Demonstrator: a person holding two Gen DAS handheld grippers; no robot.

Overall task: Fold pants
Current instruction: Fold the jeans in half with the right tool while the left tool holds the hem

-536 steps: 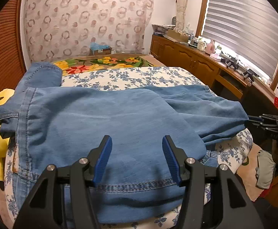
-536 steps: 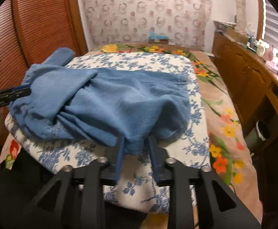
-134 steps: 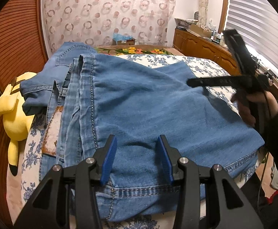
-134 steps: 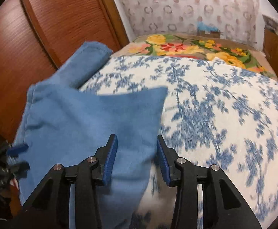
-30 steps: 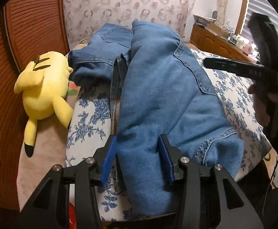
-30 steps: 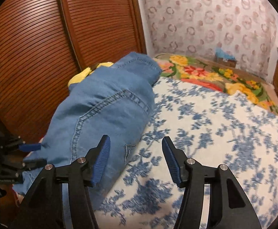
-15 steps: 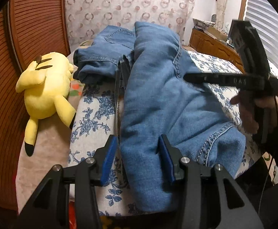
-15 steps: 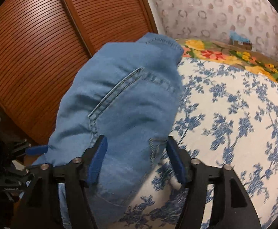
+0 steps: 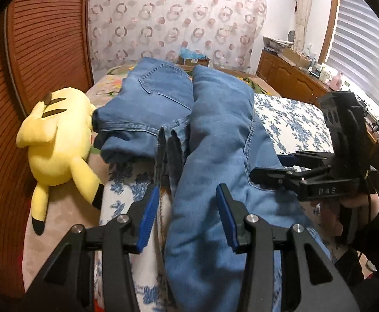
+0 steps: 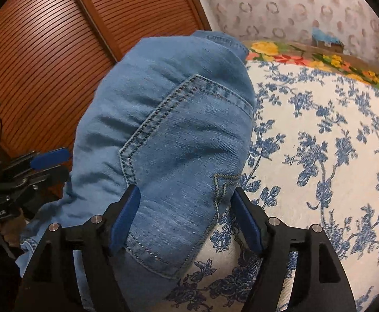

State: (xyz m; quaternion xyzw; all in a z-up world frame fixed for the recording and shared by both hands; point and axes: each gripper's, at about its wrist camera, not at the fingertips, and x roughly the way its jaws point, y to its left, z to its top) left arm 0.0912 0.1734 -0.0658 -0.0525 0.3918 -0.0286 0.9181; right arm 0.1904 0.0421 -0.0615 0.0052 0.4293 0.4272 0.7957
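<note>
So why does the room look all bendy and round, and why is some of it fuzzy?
Left wrist view: the fisheye lens bows the brown slatted door and darkens the corners, the window blind glares white, and the jeans blur near the fingers. Right wrist view: the same curving, sharp denim stitching, and the flowery bedspread smears toward the right edge.

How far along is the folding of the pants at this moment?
Done: the jeans lie doubled into a long narrow strip on the floral quilt. In hand: the left gripper and right gripper both straddle the denim, jaws open. Left: the strip looks rumpled and still needs folding across.
</note>
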